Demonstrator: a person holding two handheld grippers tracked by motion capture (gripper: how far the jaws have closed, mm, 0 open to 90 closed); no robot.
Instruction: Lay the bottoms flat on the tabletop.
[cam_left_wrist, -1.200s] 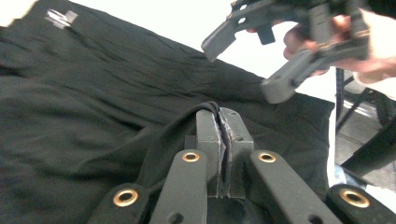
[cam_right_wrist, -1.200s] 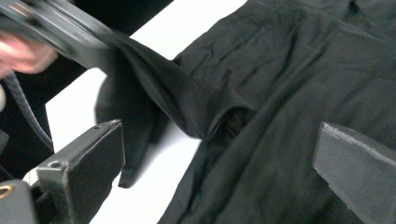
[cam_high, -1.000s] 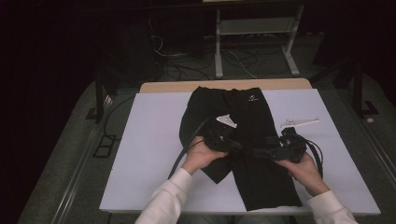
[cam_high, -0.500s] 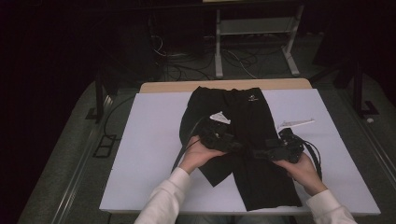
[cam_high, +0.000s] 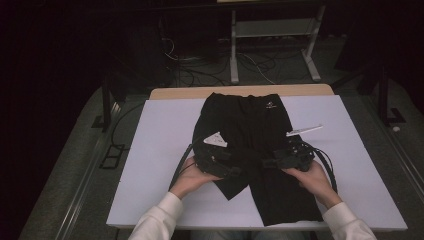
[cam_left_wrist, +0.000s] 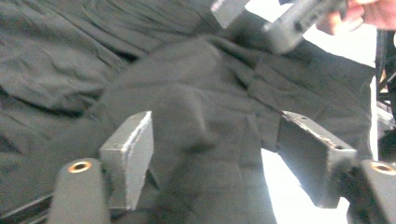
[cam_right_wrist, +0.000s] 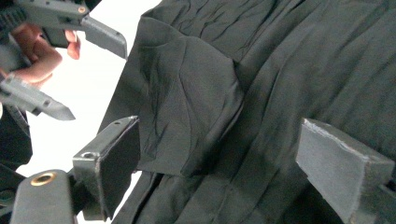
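Black shorts (cam_high: 245, 120) lie flat on the white table cover (cam_high: 160, 150), waistband at the far side, with one leg folded over near the middle. My left gripper (cam_high: 239, 172) sits low over that fold; its jaws have just been opening and stand wide. In the left gripper view a ridge of the shorts (cam_left_wrist: 187, 107) lies loose between the jaws of that gripper (cam_left_wrist: 219, 158), untouched by the pads. My right gripper (cam_high: 268, 162) faces it from the right. Its jaws have just been closing slightly but stay open around the folded flap (cam_right_wrist: 187, 102), where the right gripper (cam_right_wrist: 229, 163) hovers.
A thin white strip (cam_high: 304, 130) lies on the cover to the right of the shorts. Black cables loop from both grippers across the cover. A wooden table edge (cam_high: 240, 91) shows at the far side, with metal stand legs and floor cables beyond it.
My left gripper has drawn back to the left and toward the person, and its jaws have opened, letting go of the cloth. The right gripper has shifted slightly toward the middle.
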